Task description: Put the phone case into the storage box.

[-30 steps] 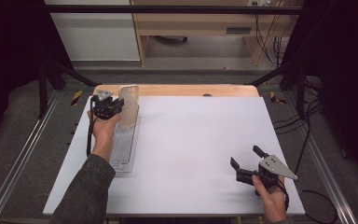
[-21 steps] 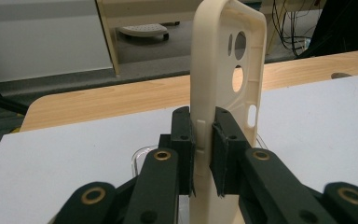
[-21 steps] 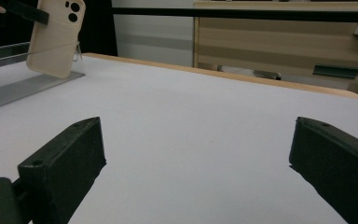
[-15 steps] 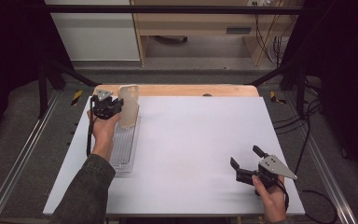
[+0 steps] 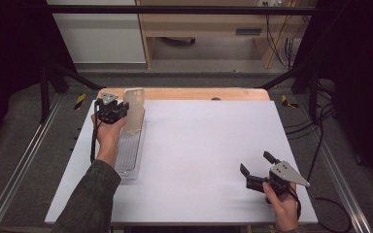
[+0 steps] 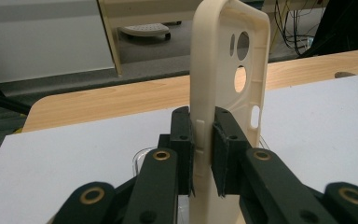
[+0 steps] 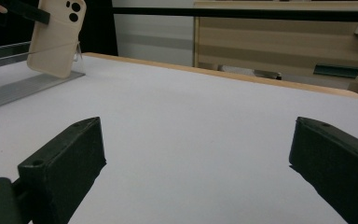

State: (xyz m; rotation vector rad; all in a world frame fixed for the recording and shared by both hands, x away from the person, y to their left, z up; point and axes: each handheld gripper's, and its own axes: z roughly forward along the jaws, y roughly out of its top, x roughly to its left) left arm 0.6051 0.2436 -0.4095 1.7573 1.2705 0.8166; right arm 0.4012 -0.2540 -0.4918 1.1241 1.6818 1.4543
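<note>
because the left claw (image 6: 204,154) is clamped tight on one long edge of the cream phone case (image 6: 223,88), the case stands upright above the clear tray (image 5: 128,155) at the far left of the white surface (image 5: 199,145), probably so it can be lifted clear or handed across. the right claw (image 5: 256,170) rests near the front right corner, well apart, jaws spread wide with nothing between them, likely waiting.

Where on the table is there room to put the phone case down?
The wide white stretch between the clear tray on the left and the right gripper near the front corner is bare. So is the far right side up to the wooden edge. It is crowded at the far left, where the left gripper holds the phone case over the tray.
</note>
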